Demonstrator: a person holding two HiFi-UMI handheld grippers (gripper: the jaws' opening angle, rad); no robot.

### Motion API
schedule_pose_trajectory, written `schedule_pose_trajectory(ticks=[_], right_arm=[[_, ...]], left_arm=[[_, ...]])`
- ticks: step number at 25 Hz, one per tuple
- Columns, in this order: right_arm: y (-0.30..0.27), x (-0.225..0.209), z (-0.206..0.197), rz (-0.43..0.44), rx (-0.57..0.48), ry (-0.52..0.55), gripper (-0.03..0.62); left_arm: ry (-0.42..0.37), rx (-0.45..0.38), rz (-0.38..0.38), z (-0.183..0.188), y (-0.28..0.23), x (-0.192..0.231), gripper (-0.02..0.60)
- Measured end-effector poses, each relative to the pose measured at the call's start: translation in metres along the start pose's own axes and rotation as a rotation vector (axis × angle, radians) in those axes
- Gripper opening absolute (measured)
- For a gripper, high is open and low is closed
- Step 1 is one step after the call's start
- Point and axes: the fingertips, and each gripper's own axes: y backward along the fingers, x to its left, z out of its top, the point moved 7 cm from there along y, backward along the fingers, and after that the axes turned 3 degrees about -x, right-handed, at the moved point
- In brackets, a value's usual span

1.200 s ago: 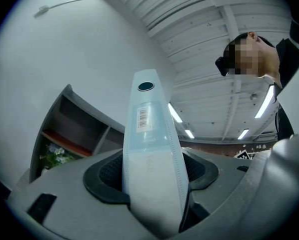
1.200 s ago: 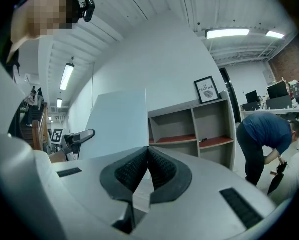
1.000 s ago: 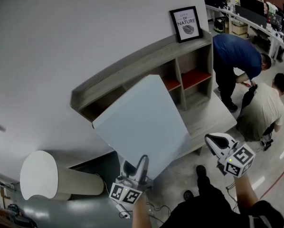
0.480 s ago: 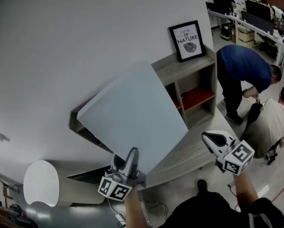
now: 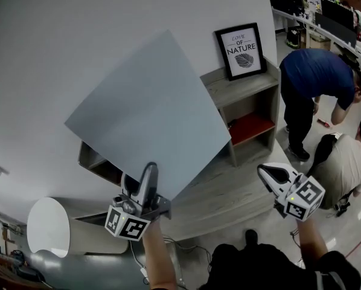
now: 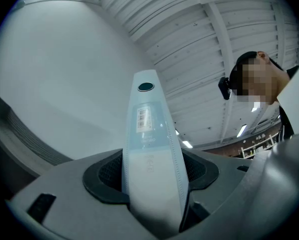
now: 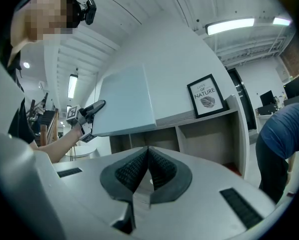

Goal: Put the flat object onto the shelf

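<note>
While the left gripper (image 5: 145,180) is clamping the near corner of the flat object (image 5: 150,113), the board is being held up in the air, tilted, with its broad pale face toward the head camera. It is covering the left part of the shelf (image 5: 244,98) in the head view. From the right gripper view the board is sitting at about the height of the shelf's top board, over its left end; whether it is touching that top board cannot be told.

Left gripper view: both pads are pressing on the board's thin edge, which is running upward between them, with a small barcode label on it.

The right gripper (image 5: 271,175) is hovering apart from the board, to the right, in front of the shelf. Its jaws are meeting pad to pad with nothing between them.

A framed picture (image 5: 239,50) is standing on the right end of the shelf top, leaning against the wall. To the right of the shelf a person in a blue top (image 5: 316,71) is bending over, and another person (image 5: 340,162) is crouching beside them.
</note>
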Motion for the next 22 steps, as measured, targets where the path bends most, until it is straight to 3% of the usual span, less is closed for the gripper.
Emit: schedule_pose_trajectory(ticks=[10, 22], right_arm=[[-0.037, -0.006, 0.002, -0.009, -0.011, 0.005, 0.011], [-0.058, 0.003, 0.012, -0.128, -0.040, 0.044, 0.011]], left_arm=[[-0.073, -0.032, -0.057, 0.026, -0.055, 0.046, 0.308], [-0.104, 0.008, -0.141, -0.002, -0.123, 0.107, 0.308]])
